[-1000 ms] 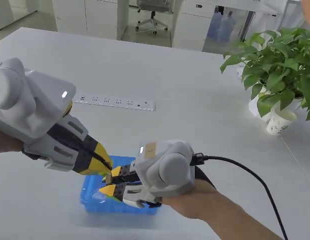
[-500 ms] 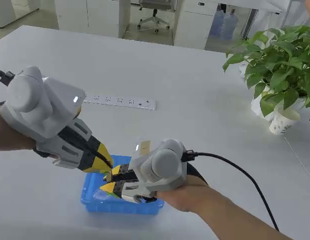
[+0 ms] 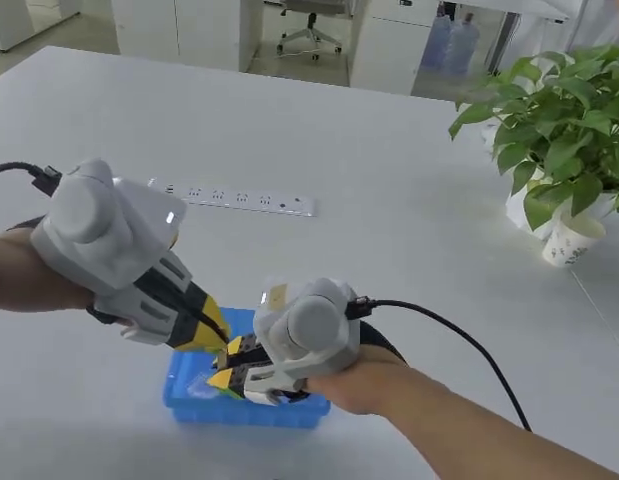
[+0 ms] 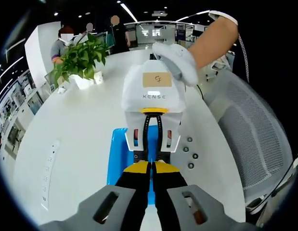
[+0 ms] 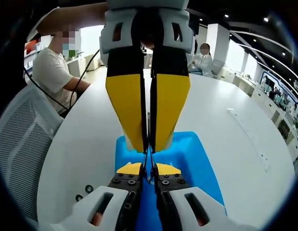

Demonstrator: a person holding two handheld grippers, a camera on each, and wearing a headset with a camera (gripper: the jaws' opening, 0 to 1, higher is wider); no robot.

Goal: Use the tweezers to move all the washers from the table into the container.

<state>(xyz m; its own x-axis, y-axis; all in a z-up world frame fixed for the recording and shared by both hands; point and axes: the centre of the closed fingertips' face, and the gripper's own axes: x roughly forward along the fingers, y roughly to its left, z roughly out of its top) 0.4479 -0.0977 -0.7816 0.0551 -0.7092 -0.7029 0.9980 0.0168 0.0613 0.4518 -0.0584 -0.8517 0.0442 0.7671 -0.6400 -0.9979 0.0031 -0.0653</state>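
Container on the table — power strip behind it, washers beside it, plant far right.

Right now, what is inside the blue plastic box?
Inside the blue plastic box, bare blue floor shows at the sides. The left gripper and right gripper cover its middle, so anything there is hidden.

Reading "KENSE" in small grey capitals in the left gripper view, printed across the white housing of the right gripper, sitting at 12 o'clock from that gripper's jaw tips. Carrying a thin dark mark at 12 o'clock from the word: a tan sticker, the mark being too small for reading. Showing again in the head view as a blurred tan sticker, giving nothing legible.
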